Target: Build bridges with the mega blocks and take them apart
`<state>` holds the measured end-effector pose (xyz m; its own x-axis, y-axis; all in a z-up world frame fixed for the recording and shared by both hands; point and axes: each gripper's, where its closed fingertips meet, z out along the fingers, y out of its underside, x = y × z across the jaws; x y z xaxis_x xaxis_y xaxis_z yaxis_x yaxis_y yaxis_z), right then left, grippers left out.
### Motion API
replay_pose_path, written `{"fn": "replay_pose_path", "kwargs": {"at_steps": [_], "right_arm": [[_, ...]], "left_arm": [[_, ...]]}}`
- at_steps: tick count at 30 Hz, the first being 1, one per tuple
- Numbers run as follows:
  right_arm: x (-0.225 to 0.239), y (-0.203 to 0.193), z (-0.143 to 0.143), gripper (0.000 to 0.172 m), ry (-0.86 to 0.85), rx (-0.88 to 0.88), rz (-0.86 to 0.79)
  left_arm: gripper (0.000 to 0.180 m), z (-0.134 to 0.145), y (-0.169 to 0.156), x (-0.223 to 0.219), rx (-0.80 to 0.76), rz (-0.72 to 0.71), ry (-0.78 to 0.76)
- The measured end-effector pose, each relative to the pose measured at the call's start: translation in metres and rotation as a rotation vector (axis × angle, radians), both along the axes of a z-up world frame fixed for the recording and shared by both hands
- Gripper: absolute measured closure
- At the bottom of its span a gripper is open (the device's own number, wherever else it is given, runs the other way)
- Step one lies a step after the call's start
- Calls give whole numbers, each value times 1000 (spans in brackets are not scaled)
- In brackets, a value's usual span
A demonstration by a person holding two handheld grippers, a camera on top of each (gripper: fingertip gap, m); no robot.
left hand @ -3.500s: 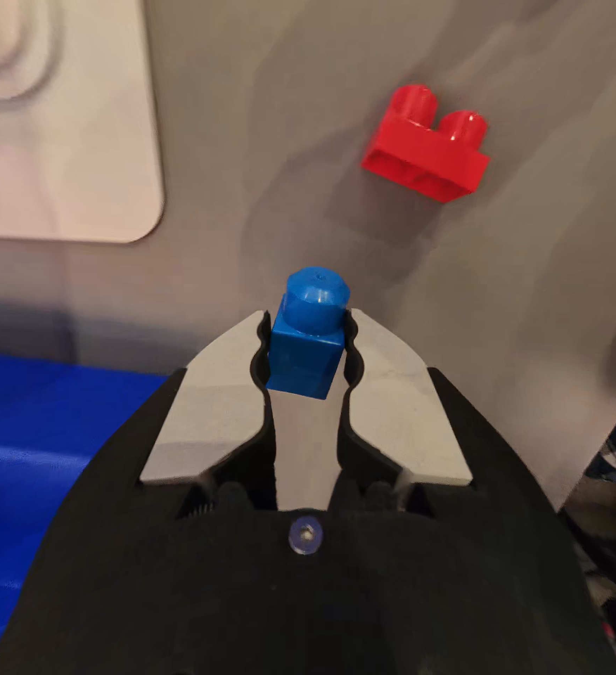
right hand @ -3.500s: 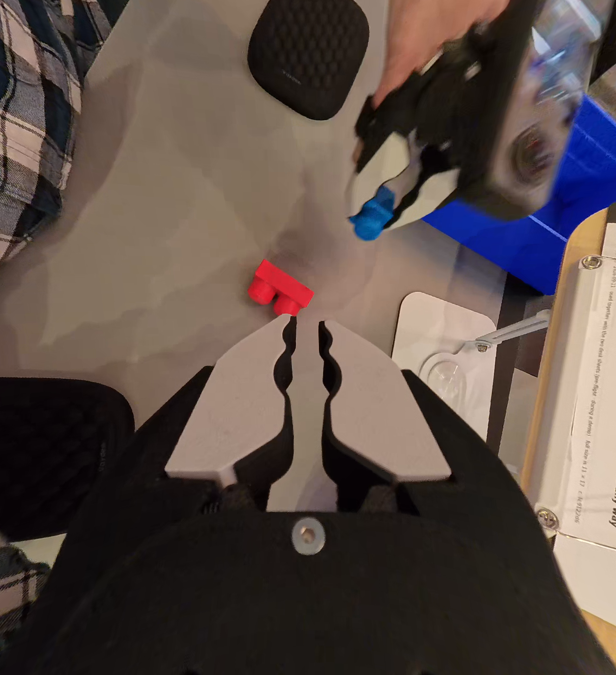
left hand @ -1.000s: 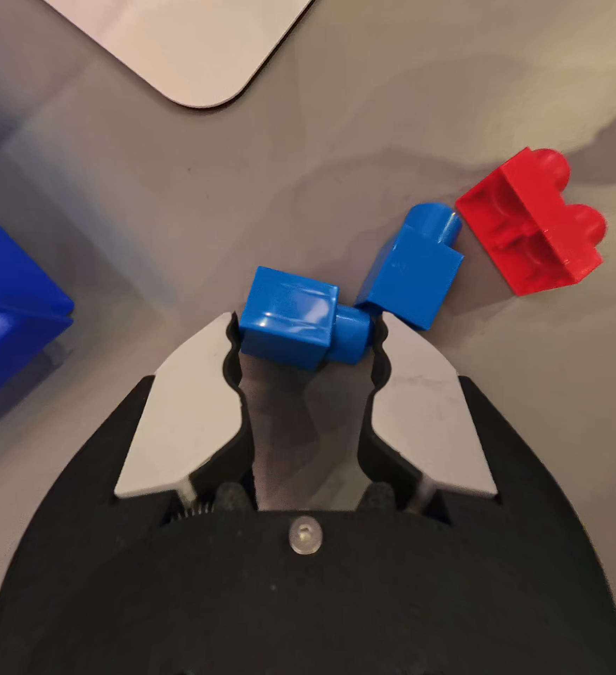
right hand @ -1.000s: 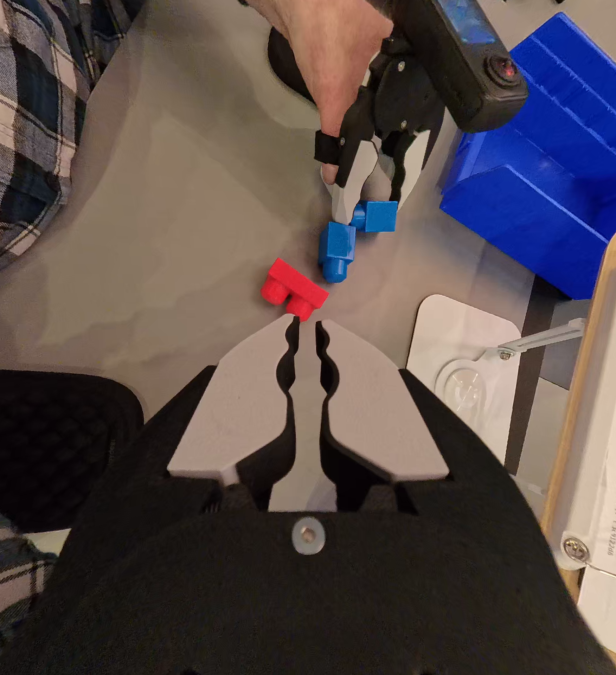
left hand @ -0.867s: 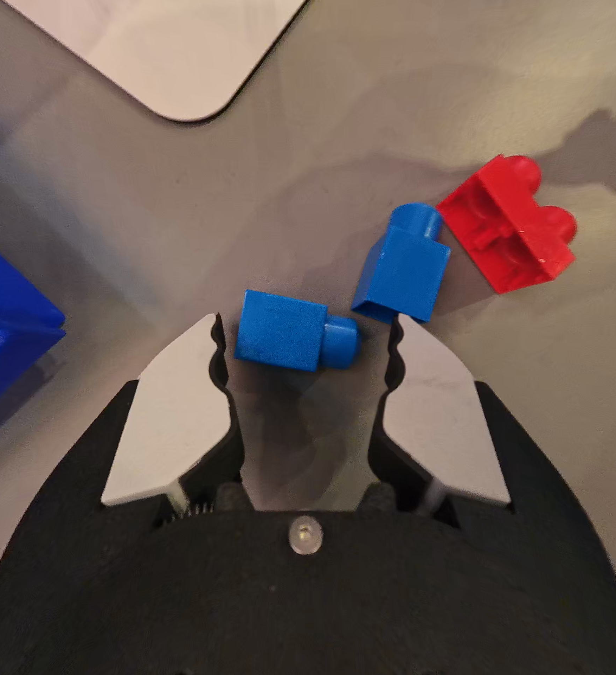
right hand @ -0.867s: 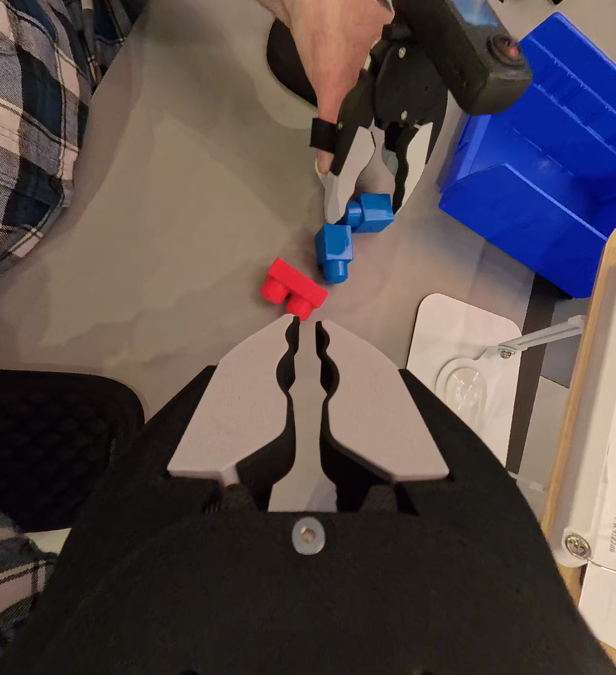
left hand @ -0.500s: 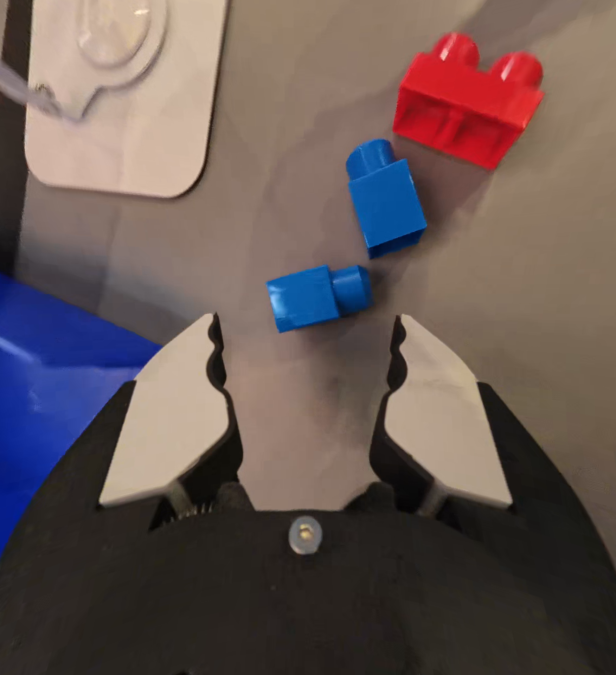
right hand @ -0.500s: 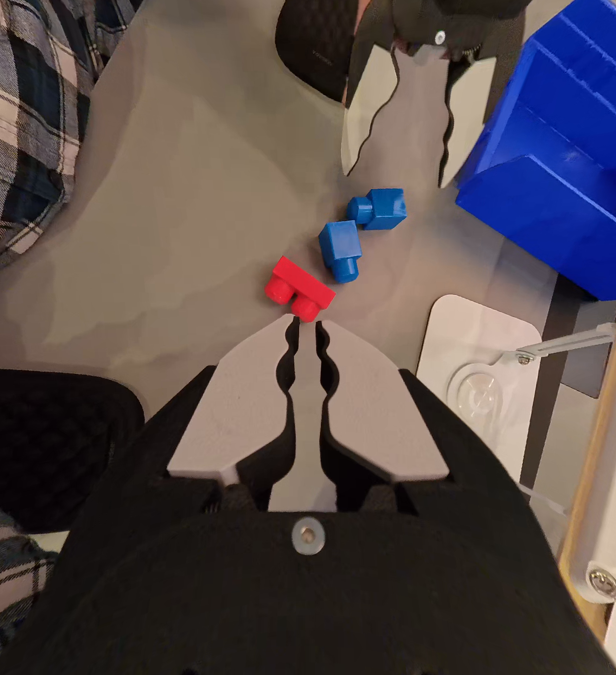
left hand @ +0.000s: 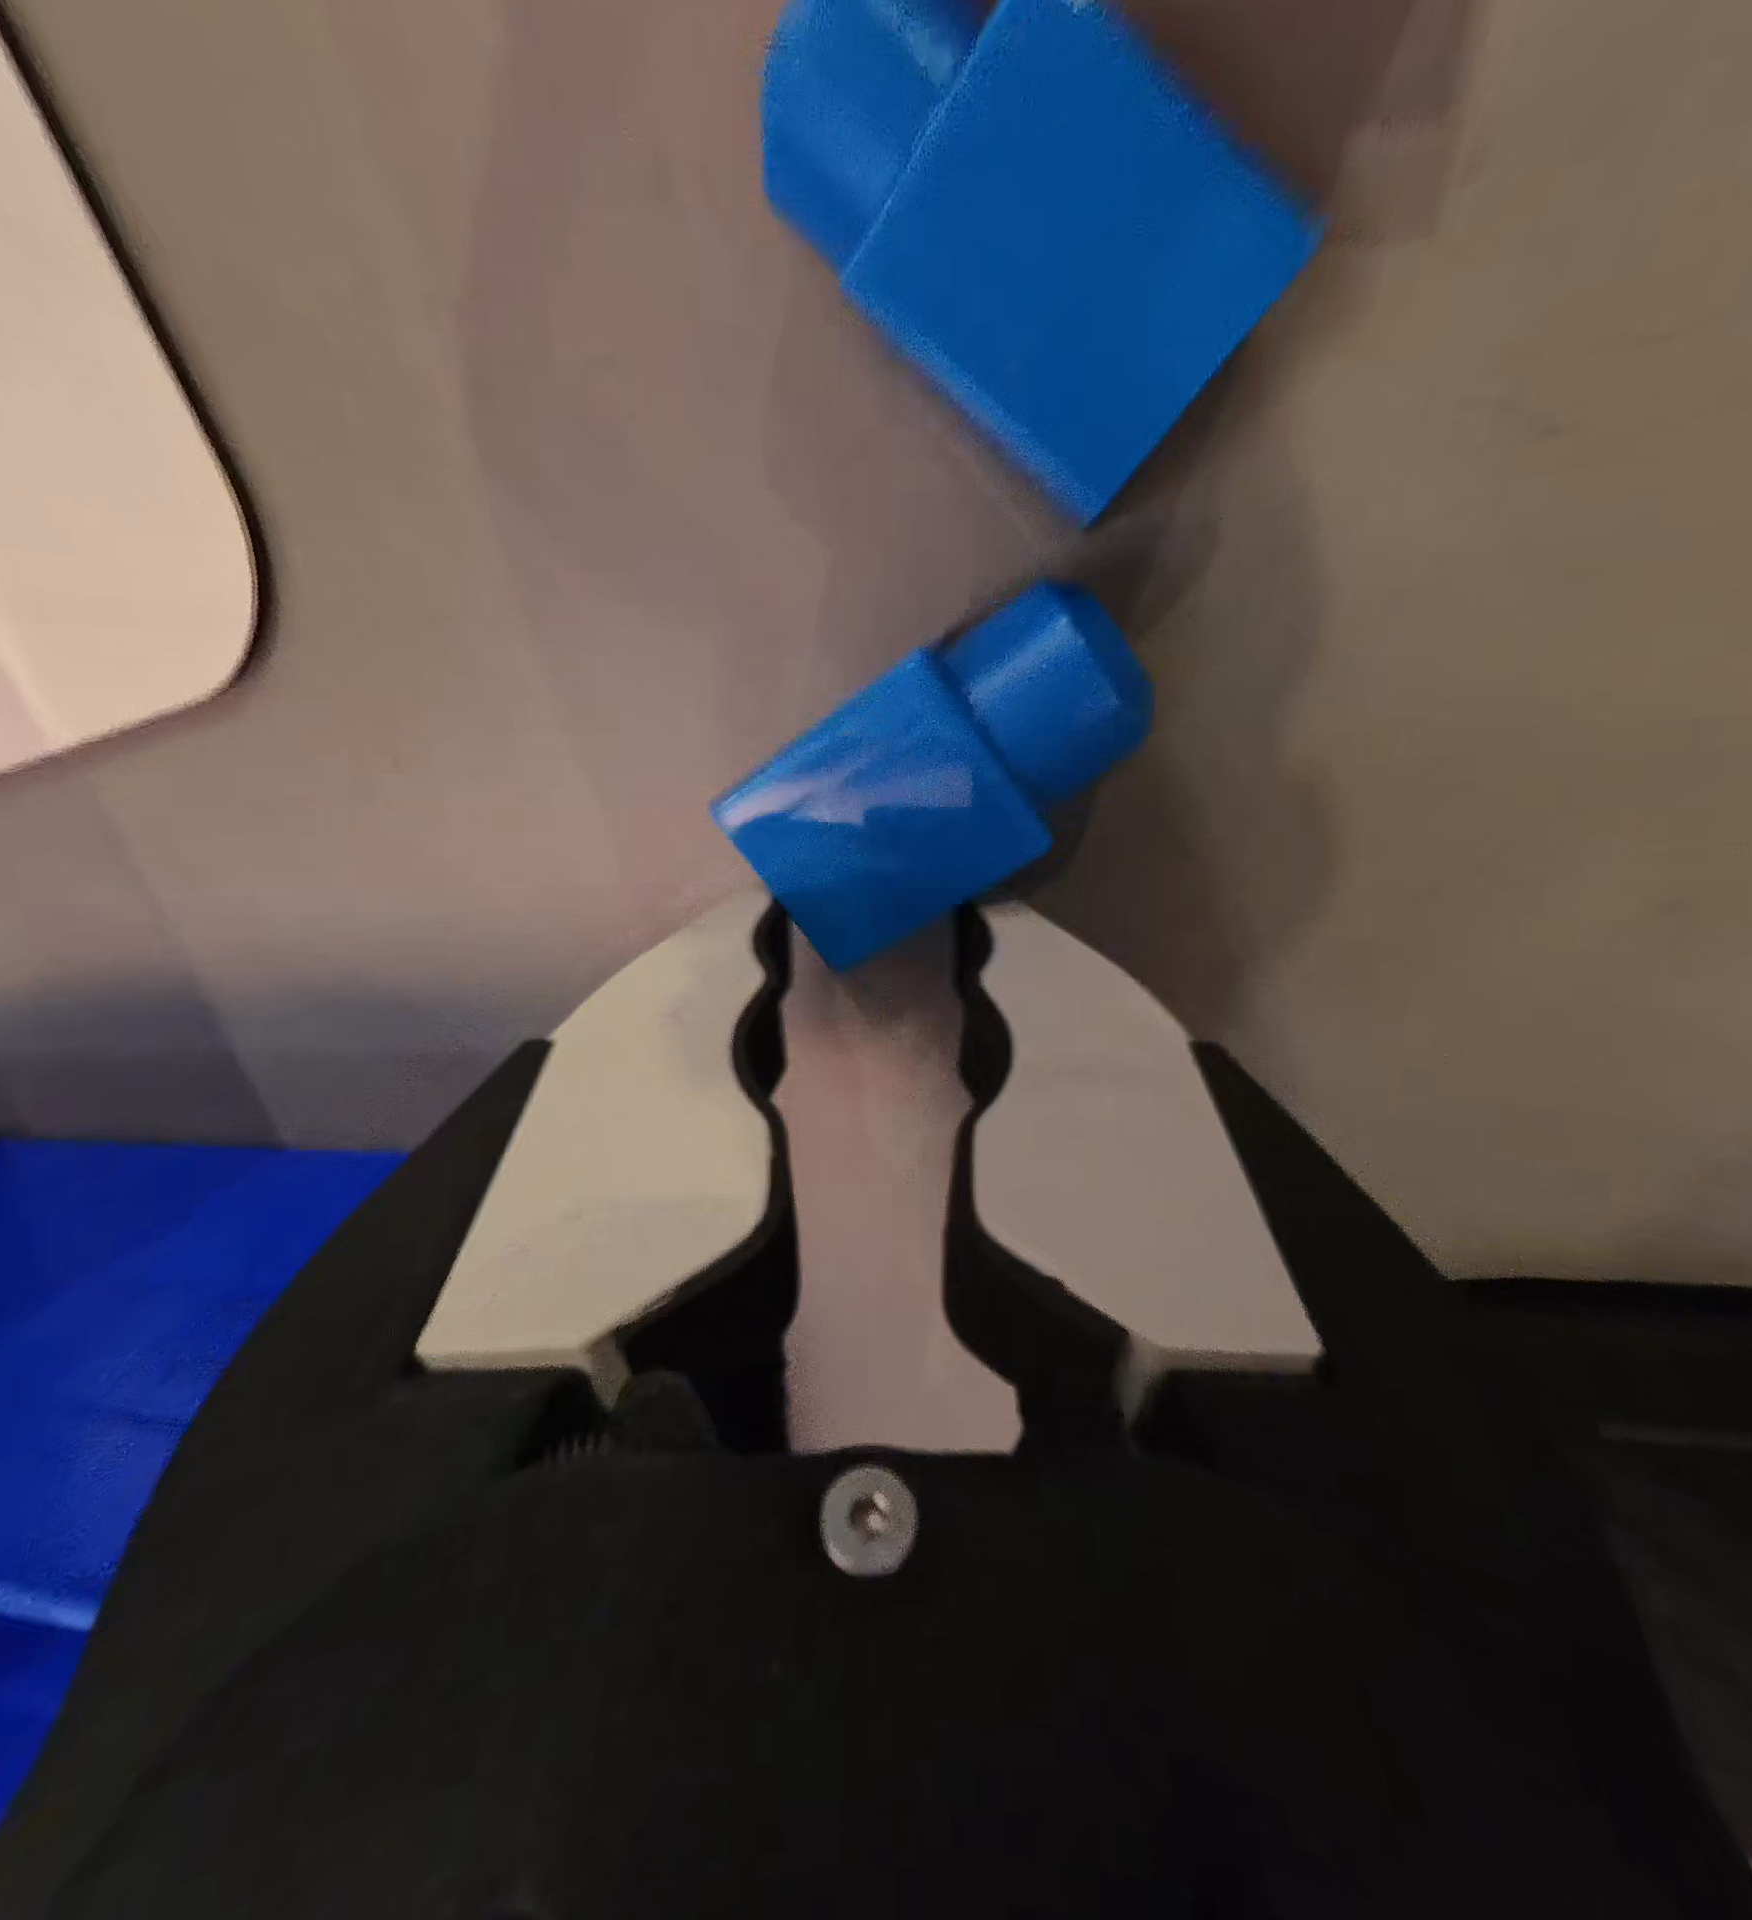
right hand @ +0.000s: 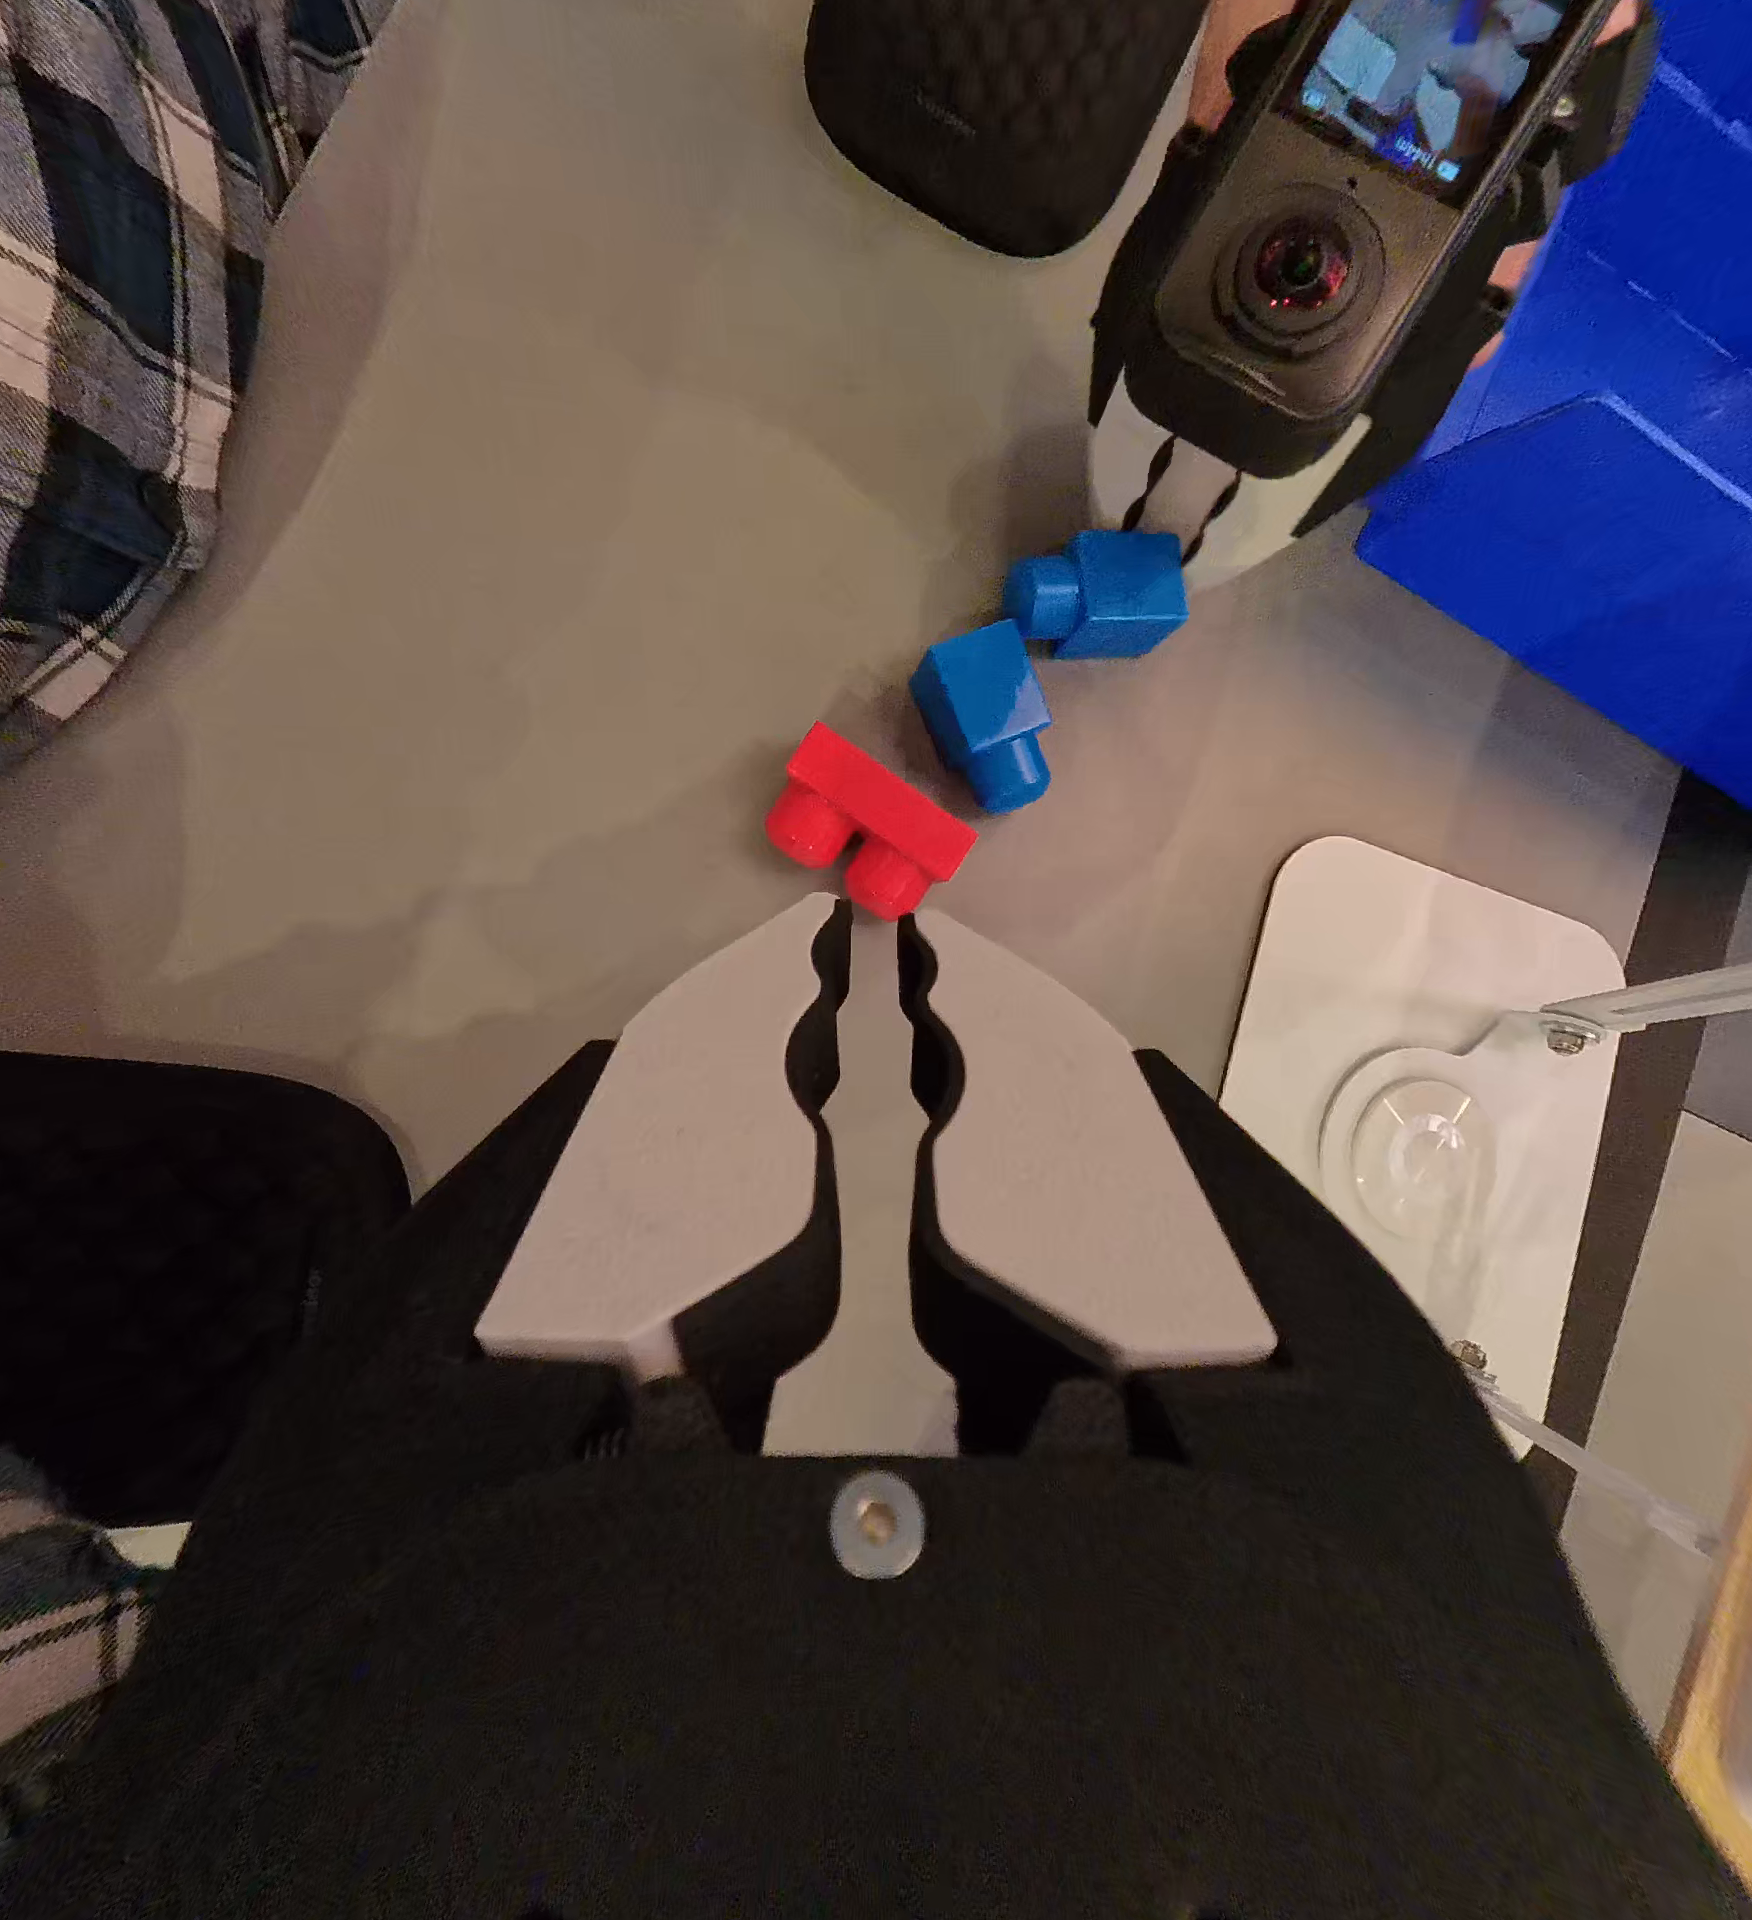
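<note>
Only the right wrist view shows the red block before its narrowly parted, empty right gripper.

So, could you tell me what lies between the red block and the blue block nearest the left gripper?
The other blue block lies between the red block and that blue block, on its side; the right wrist view shows it.

Grey tabletop, blue bin, black pad
</note>
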<state>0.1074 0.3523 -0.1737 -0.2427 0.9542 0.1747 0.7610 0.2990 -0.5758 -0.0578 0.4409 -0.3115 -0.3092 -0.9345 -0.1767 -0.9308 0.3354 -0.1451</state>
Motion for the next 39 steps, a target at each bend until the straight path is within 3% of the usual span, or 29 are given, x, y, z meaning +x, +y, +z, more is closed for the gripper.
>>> {"fn": "replay_pose_path", "kwargs": {"at_steps": [4, 7, 10, 11, 14, 16, 19, 23, 26, 27, 30, 33, 39], "right_arm": [[2, 1, 1, 163, 3, -1, -5], [2, 2, 0, 163, 1, -3, -6], [2, 1, 0, 163, -1, -1, -7], [2, 1, 1, 163, 1, -1, -7], [2, 1, 1, 163, 1, 1, -6], [2, 0, 2, 163, 0, 3, -4], [1, -1, 2, 163, -1, 3, 0], [0, -2, 1, 163, -3, -3, 5], [-1, -2, -1, 163, -11, -5, 7], [0, -2, -1, 163, -12, -4, 6], [1, -1, 1, 164, -7, -3, 3], [2, 0, 1, 164, -3, -10, -2], [-1, -1, -3, 164, -14, -17, 8]], "left_arm": [[174, -1, -1, -4, -1, 163, -13], [169, 1, -5, -7, 2, 239, -20], [166, 12, -22, 1, -90, 273, -114], [164, 16, -19, 1, -58, 282, -139], [142, 20, -10, -7, 2, 287, -153], [129, 21, -20, -2, -54, 232, -200], [127, 31, -33, 16, -33, 78, -285], [119, 29, -30, 29, 81, -92, -193], [124, 20, -31, 34, 49, -168, -113], [133, 18, -30, 35, 57, -195, -92], [142, 17, -31, 40, 17, -195, -96], [143, 18, -20, 38, 34, -86, -116], [144, 20, -12, 35, -115, 457, -208]]}}
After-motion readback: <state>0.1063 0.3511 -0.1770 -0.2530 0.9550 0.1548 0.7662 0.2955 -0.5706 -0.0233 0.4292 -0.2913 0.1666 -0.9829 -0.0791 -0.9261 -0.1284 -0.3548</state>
